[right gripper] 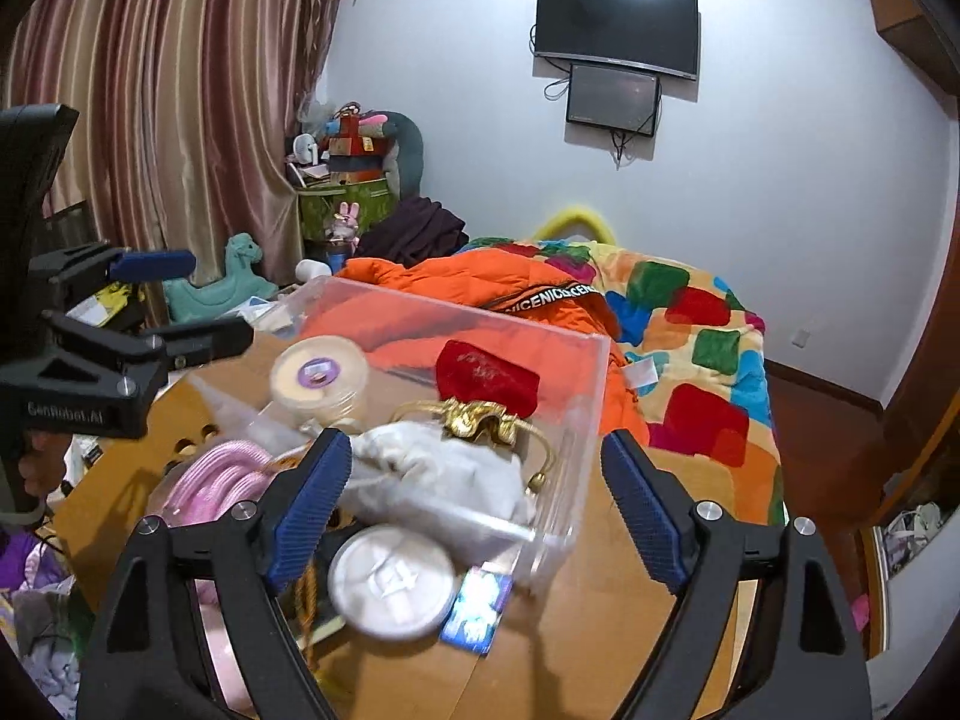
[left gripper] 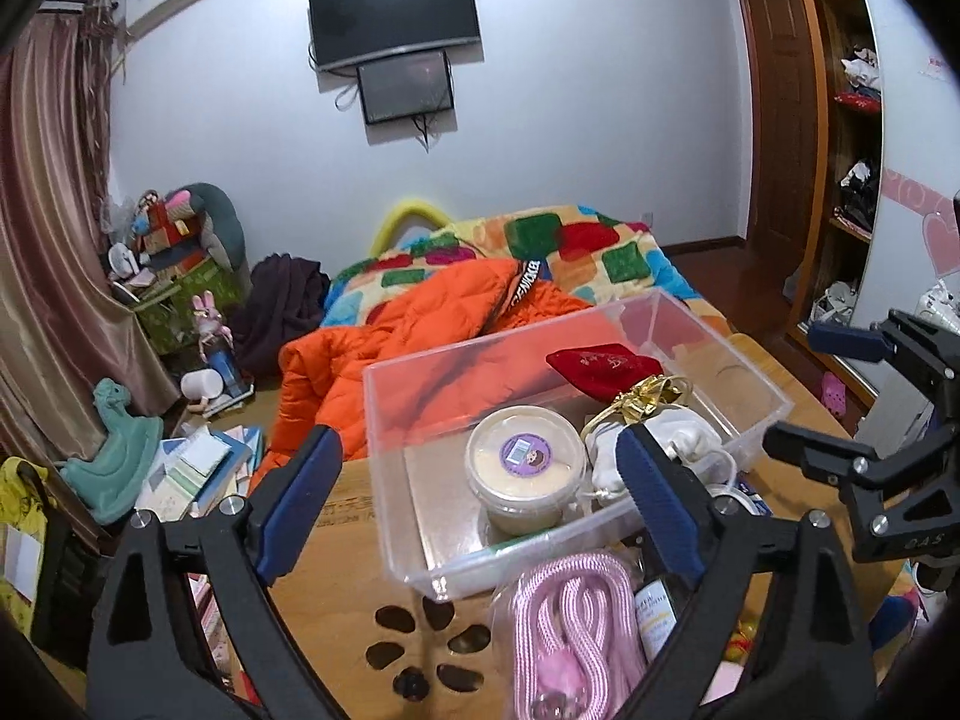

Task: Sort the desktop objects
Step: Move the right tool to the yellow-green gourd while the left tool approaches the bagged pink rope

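On the wooden table [left gripper: 336, 588] the clear bin [left gripper: 750, 378] is already holding a tub [left gripper: 525, 459], a red pouch [left gripper: 600, 367] and a white bag [right gripper: 432, 468]. Both grippers, left [left gripper: 480, 504] and right [right gripper: 477, 510], are hovering with jaws wide apart, gripping nothing. I'd be going for the pink rope [left gripper: 567, 618] lying just in front of the bin, coming down over its coils. The white lid [right gripper: 393, 582] and blue packet [right gripper: 477, 609] beside the bin are crowding that corner, and the bin wall is in the way too.
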### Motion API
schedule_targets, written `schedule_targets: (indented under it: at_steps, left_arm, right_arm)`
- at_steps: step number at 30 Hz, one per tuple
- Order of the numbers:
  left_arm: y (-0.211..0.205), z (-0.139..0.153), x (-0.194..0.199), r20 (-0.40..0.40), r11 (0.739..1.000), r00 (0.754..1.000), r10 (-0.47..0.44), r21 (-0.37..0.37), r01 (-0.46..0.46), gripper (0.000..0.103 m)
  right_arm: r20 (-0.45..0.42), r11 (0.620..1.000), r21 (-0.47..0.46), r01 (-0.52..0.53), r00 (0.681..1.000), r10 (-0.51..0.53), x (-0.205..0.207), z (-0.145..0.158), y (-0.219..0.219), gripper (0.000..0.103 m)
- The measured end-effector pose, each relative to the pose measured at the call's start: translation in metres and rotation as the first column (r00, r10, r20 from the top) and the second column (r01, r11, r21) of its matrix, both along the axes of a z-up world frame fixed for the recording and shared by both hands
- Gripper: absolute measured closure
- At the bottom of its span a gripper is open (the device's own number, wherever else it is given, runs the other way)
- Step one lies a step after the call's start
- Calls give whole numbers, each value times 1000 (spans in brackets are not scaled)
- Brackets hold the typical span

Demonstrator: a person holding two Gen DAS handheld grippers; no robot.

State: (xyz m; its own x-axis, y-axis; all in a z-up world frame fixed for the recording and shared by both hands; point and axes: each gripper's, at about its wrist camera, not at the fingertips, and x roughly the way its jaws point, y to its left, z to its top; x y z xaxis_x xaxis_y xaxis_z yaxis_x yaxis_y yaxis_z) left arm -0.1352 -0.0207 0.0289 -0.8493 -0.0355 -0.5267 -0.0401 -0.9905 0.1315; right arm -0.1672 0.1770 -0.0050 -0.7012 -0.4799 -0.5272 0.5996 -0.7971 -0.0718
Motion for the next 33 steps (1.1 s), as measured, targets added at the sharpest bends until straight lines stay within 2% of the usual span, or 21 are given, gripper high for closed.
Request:
schedule_targets:
  at_steps: [7,13,18,22,26,28,30,33]
  left_arm:
    - [-9,2,29,-28,1000,999,20,22,-19,7]
    - [-23,-10,42,-2,996,999,46,71,-46,7]
    - [-31,-30,48,46,994,997,54,92,-58,7]
    - [-31,-54,53,114,996,993,35,80,-44,7]
    - [-27,-75,58,176,997,984,15,74,-28,7]
    - [-25,-83,60,193,997,981,10,74,-24,7]
    - [-22,-91,61,210,997,978,8,78,-24,7]
    - [-23,-98,58,233,996,972,1,91,-23,7]
  right_arm:
    - [-2,1000,-1,-3,1000,3,30,-10,12,20]
    - [42,1000,12,-11,999,10,45,-31,15,20]
    - [87,999,20,-25,996,23,55,-53,16,20]
    - [161,998,20,-59,985,55,62,-75,19,20]
    - [192,997,13,-83,978,79,66,-86,20,22]
    - [199,996,13,-93,976,89,66,-90,18,26]
    - [211,994,18,-108,972,102,65,-93,14,38]
    - [218,991,40,-129,969,117,61,-98,7,42]
